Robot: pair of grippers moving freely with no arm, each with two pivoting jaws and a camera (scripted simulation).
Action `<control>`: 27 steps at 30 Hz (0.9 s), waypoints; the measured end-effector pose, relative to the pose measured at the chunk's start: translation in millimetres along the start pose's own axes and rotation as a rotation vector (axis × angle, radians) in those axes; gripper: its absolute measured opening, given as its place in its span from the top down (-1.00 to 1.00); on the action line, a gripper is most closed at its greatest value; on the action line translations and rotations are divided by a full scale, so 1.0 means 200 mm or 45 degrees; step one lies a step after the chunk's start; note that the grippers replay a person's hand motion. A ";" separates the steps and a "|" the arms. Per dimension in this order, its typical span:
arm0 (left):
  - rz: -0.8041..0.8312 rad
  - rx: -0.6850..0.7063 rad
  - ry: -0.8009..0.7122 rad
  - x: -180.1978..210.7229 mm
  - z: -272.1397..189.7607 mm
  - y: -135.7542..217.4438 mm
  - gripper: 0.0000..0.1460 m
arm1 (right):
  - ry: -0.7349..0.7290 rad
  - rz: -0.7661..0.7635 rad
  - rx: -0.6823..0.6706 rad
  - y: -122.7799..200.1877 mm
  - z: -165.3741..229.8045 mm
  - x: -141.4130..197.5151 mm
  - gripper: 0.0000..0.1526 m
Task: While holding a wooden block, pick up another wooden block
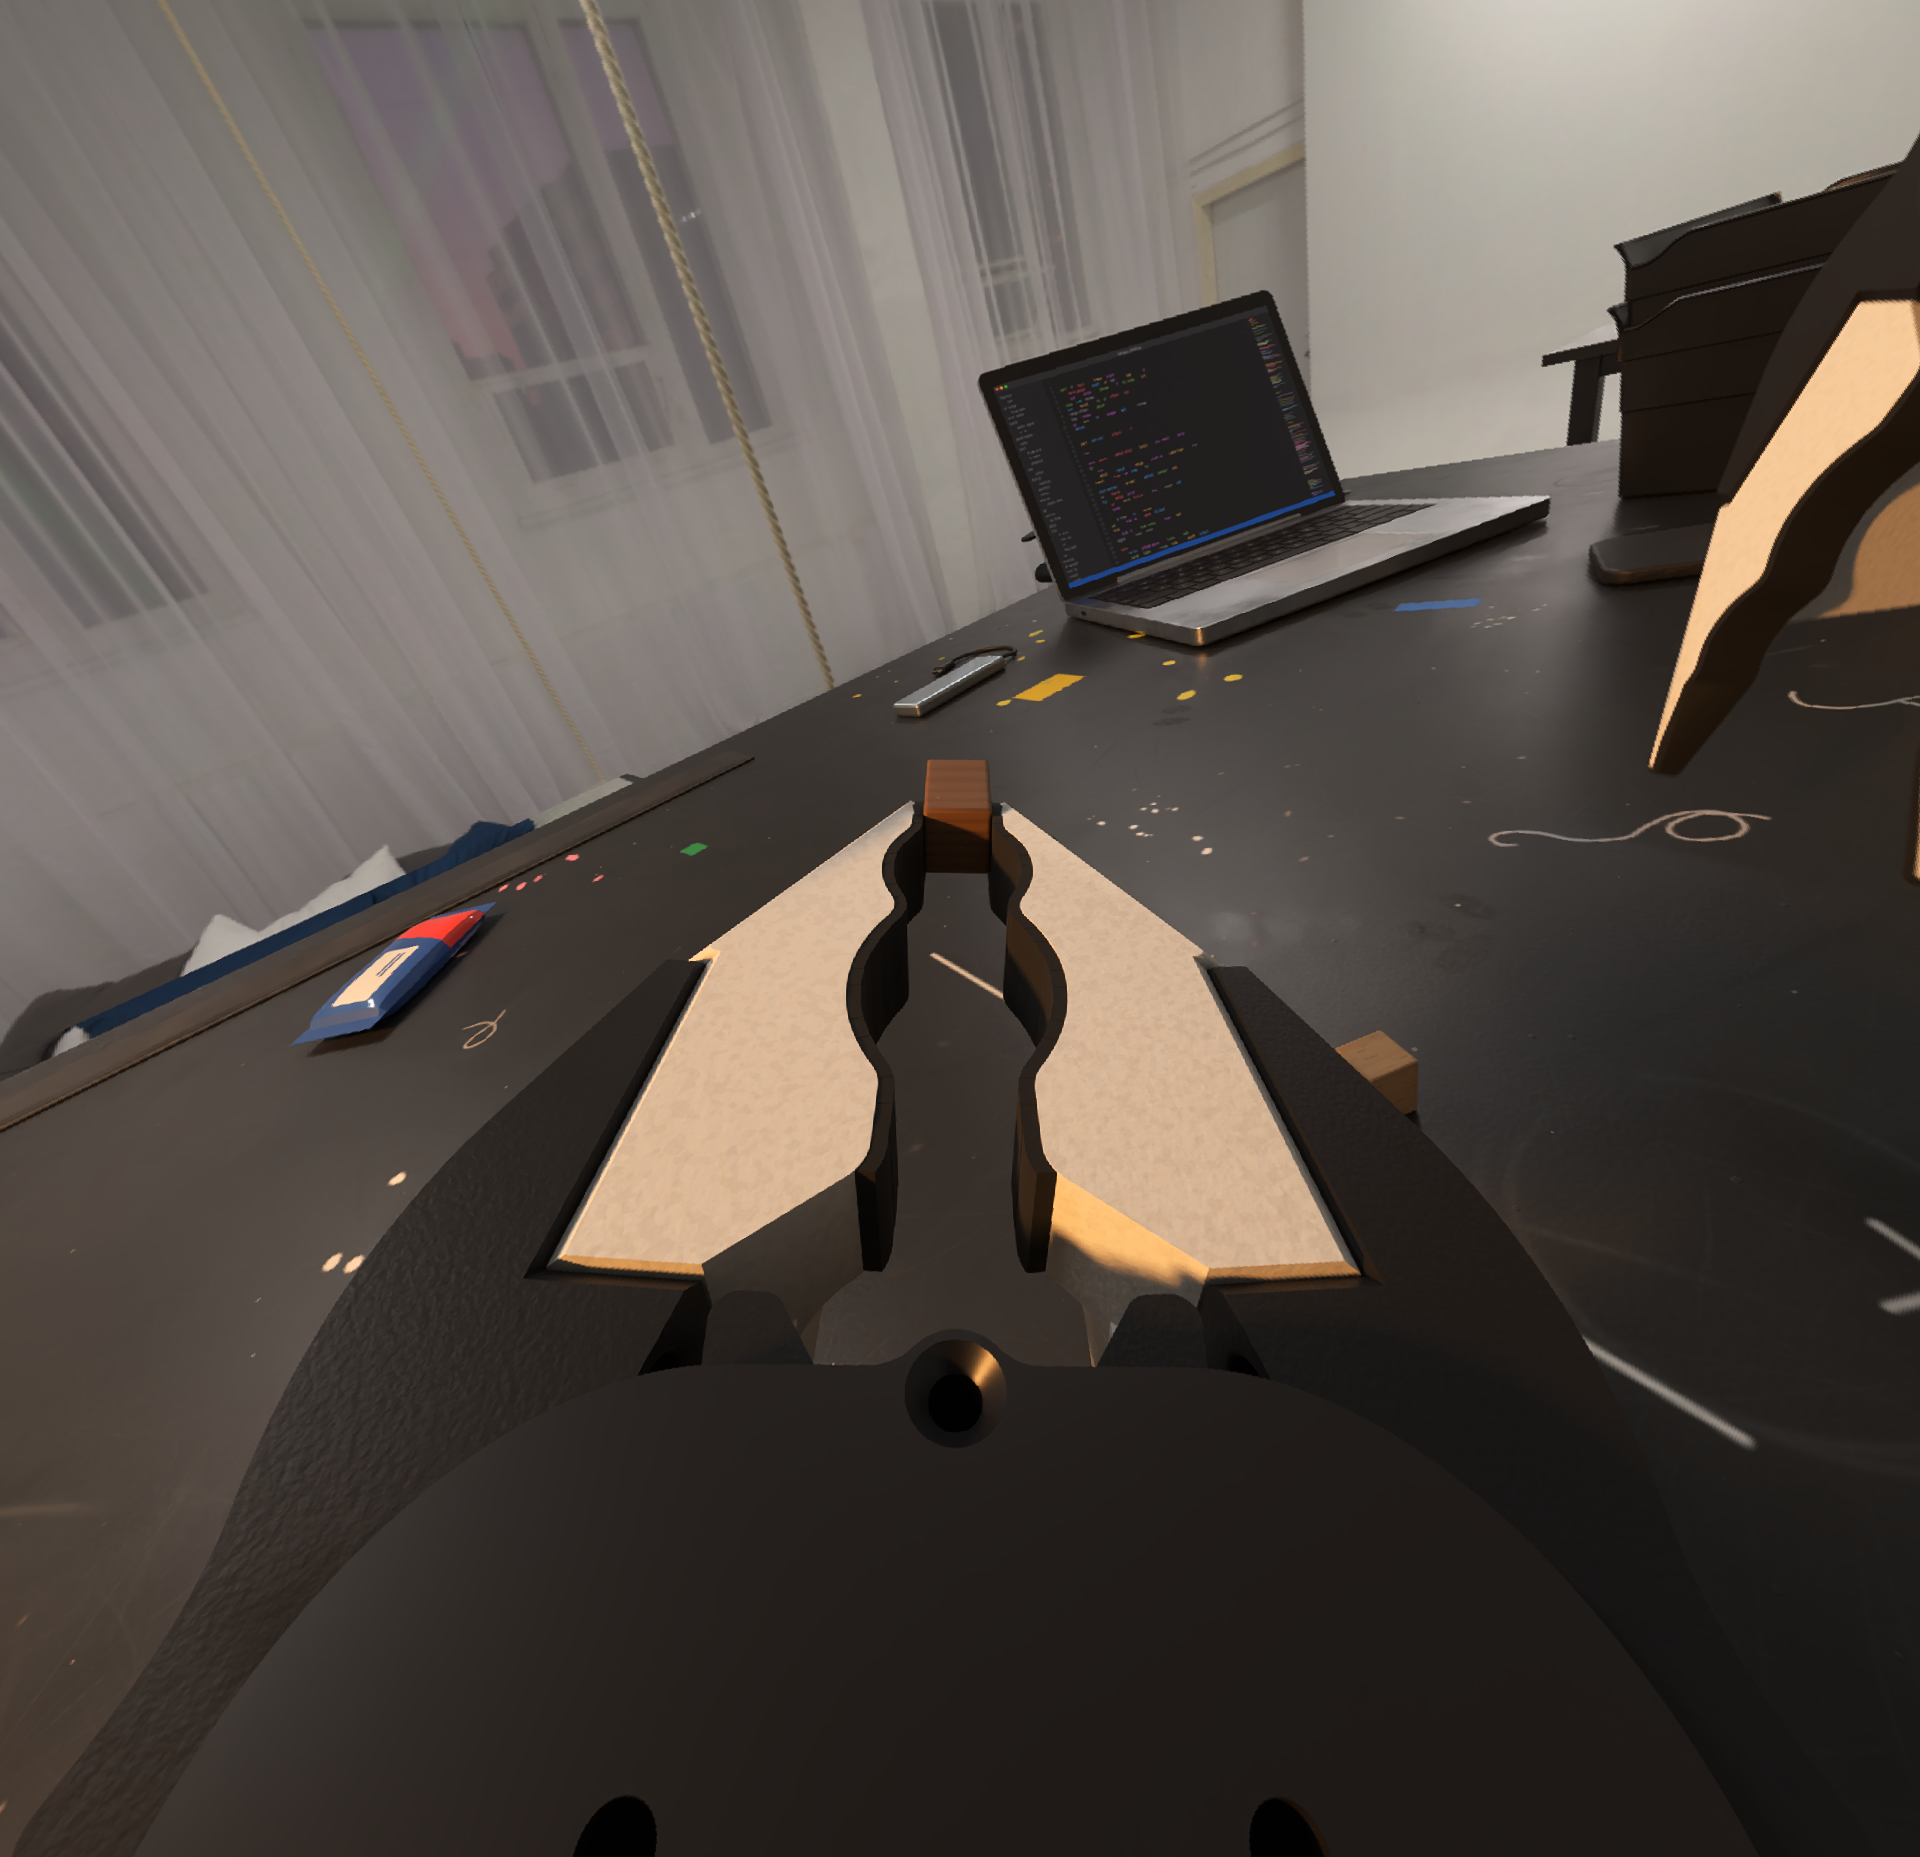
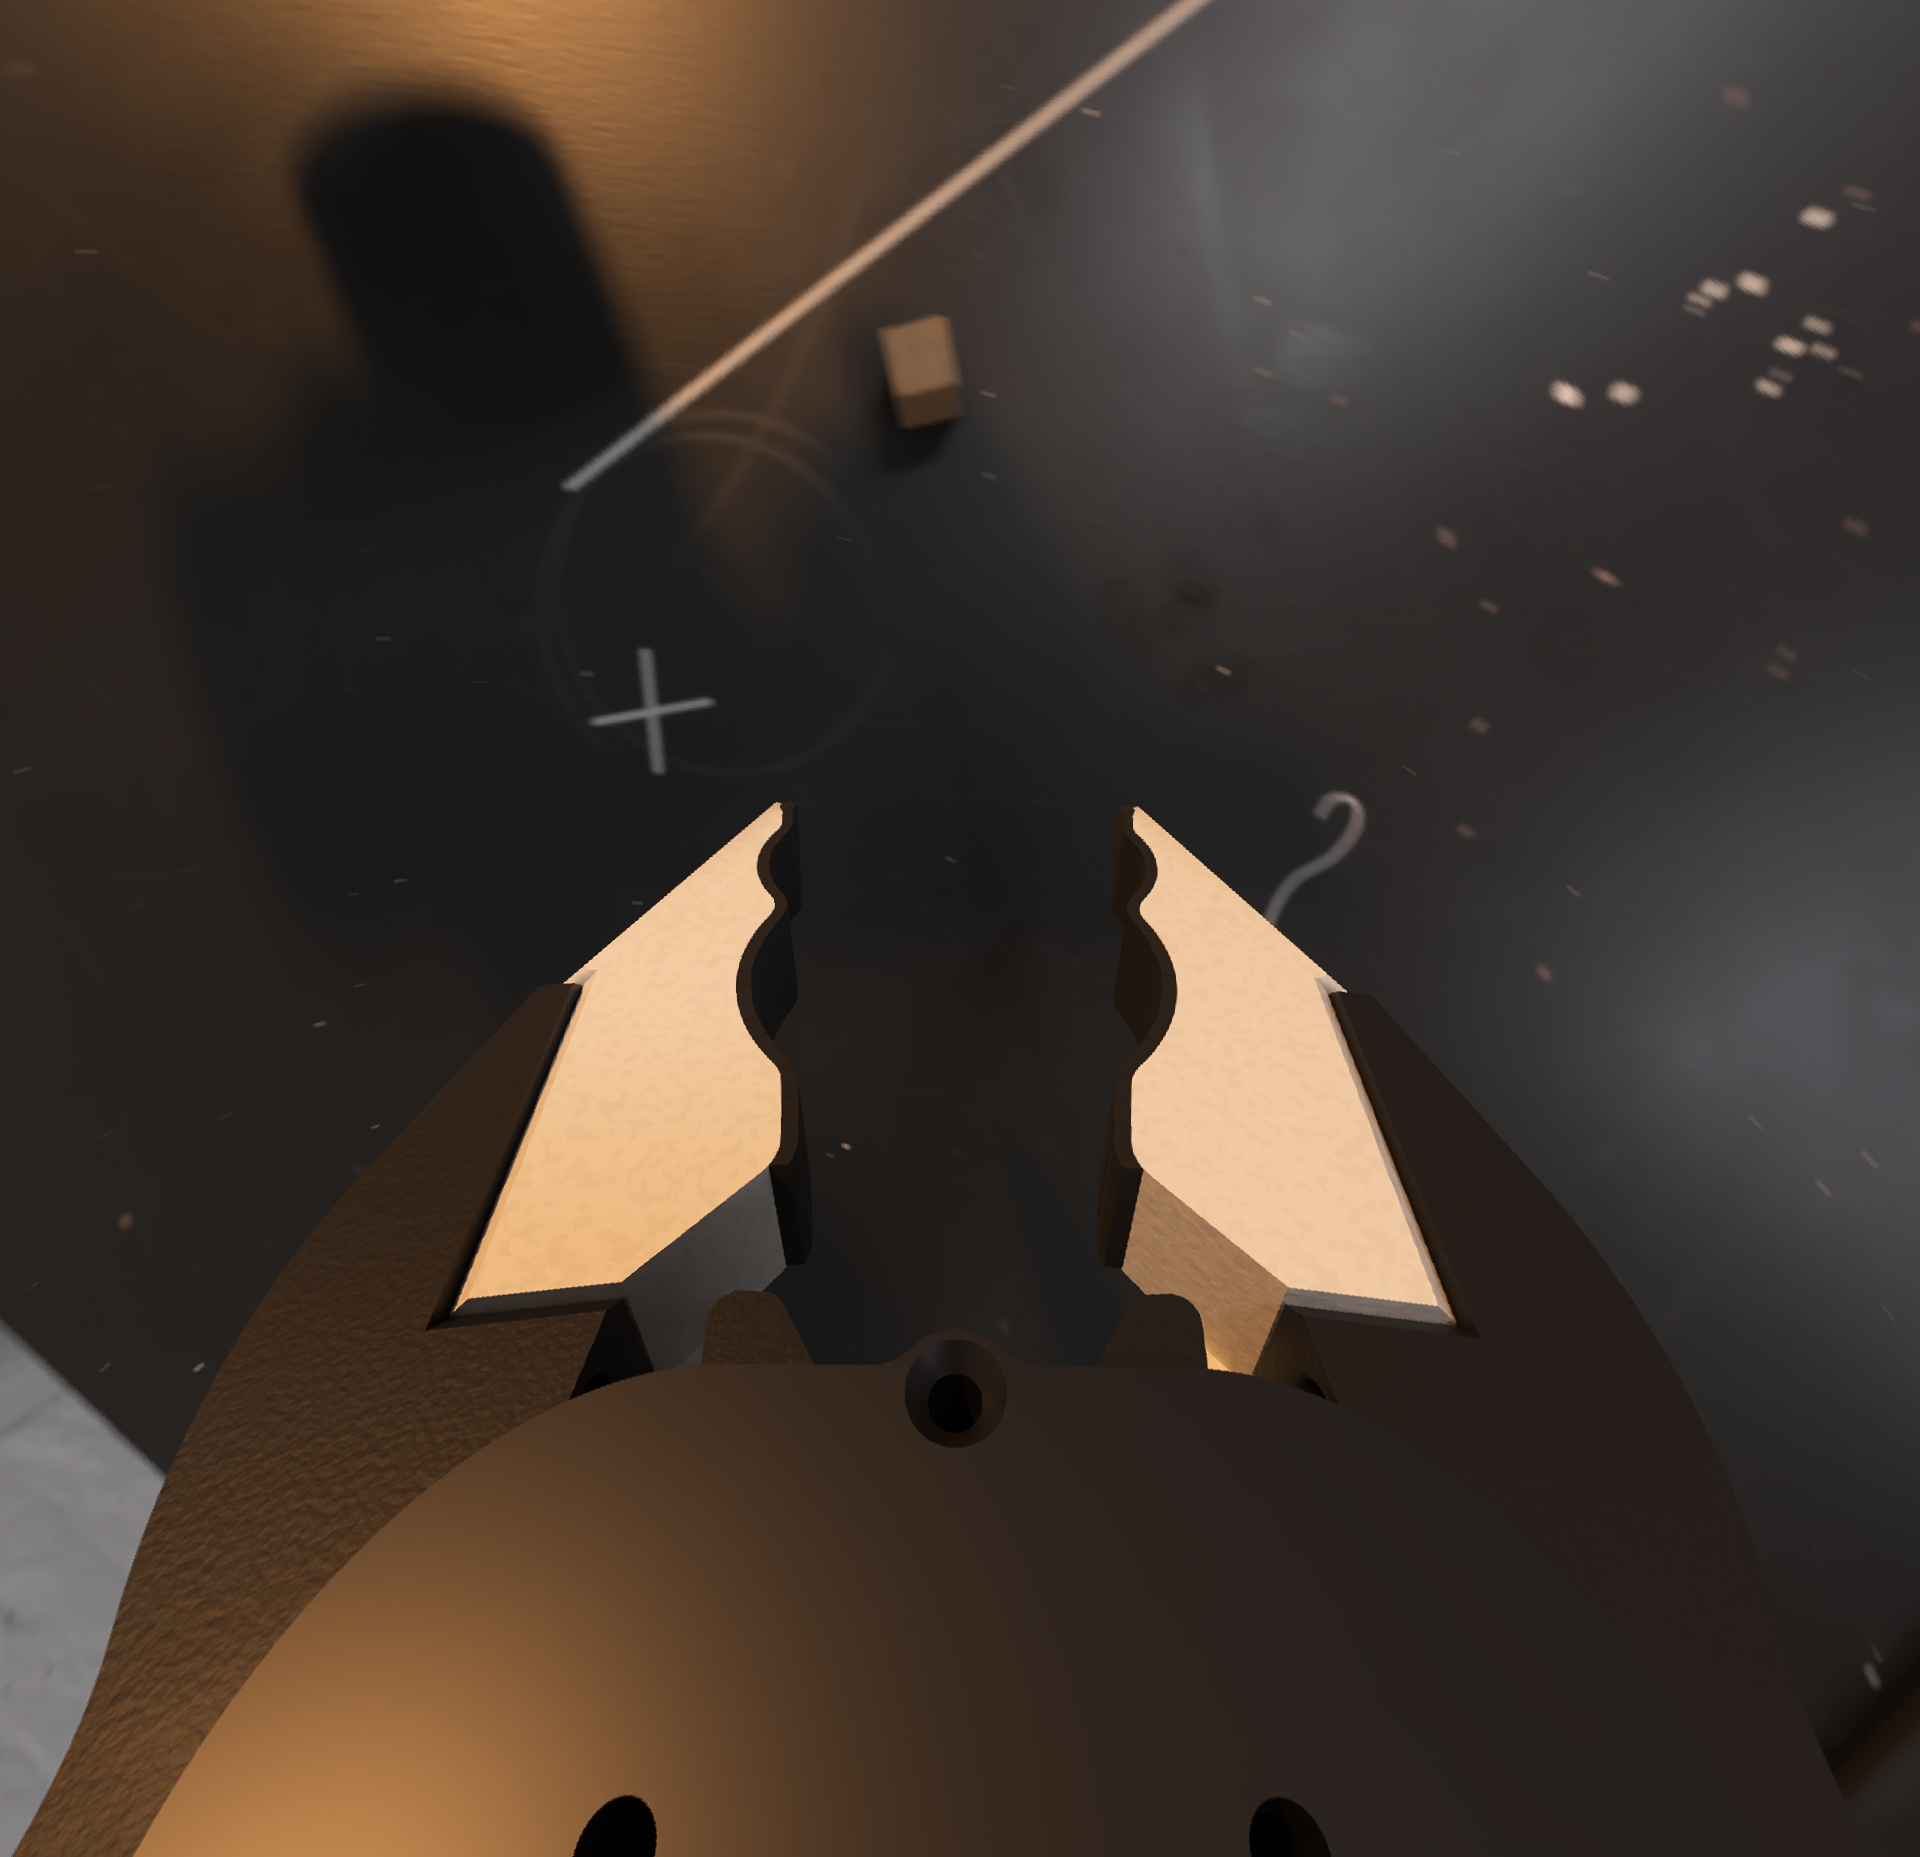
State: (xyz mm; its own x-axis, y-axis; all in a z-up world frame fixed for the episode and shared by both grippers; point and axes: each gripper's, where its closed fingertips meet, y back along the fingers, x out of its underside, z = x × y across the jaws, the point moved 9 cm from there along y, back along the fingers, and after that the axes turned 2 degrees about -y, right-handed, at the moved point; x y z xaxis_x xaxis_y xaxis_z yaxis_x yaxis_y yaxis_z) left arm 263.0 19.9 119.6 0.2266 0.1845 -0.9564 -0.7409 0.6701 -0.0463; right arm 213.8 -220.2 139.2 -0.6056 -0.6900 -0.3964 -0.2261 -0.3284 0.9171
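My left gripper (image 1: pixel 957 820) is shut on a reddish-brown wooden block (image 1: pixel 956 815), pinched between its fingertips above the dark table (image 1: pixel 1351 976). A second, lighter wooden block (image 1: pixel 1382 1069) lies on the table just right of the left gripper, partly hidden by its right finger. In the right wrist view the same light block (image 2: pixel 920 370) lies on the table (image 2: pixel 1455 872) ahead of my right gripper (image 2: pixel 956 820) and a little left of its centre line. The right gripper is open, empty and above the table. One of its fingers (image 1: pixel 1787 519) shows at the right edge of the left wrist view.
An open laptop (image 1: pixel 1226 498) stands at the back of the table, with a small grey dongle (image 1: pixel 951 680) in front of it. A blue and red packet (image 1: pixel 400 976) lies at the left near the table edge. A dark stacked tray (image 1: pixel 1714 353) stands at the back right.
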 end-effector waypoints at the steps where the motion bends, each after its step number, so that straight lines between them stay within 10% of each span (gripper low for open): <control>1: 0.001 -0.007 -0.001 0.00 0.00 0.00 0.86 | -0.021 0.001 0.055 0.01 -0.02 0.01 0.21; 11: 0.029 -0.002 0.014 0.02 0.00 -0.01 0.86 | 0.017 -0.589 0.355 0.19 -0.23 -0.30 0.21; 20: 0.046 0.014 0.016 0.02 0.00 -0.02 0.86 | 0.313 -0.225 -0.076 -0.08 -0.27 -0.41 0.80; 27: 0.048 0.046 -0.012 0.02 -0.02 -0.03 0.86 | 0.518 0.018 -0.080 -0.29 -0.10 -0.28 0.49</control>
State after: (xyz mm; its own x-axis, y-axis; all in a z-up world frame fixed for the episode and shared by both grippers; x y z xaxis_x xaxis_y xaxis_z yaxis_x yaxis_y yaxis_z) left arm 264.5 13.6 115.0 0.2051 0.2166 -0.9545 -0.7259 0.6878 0.0002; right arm 275.5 -176.2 107.6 -0.2541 -0.8896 -0.3796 -0.1652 -0.3468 0.9233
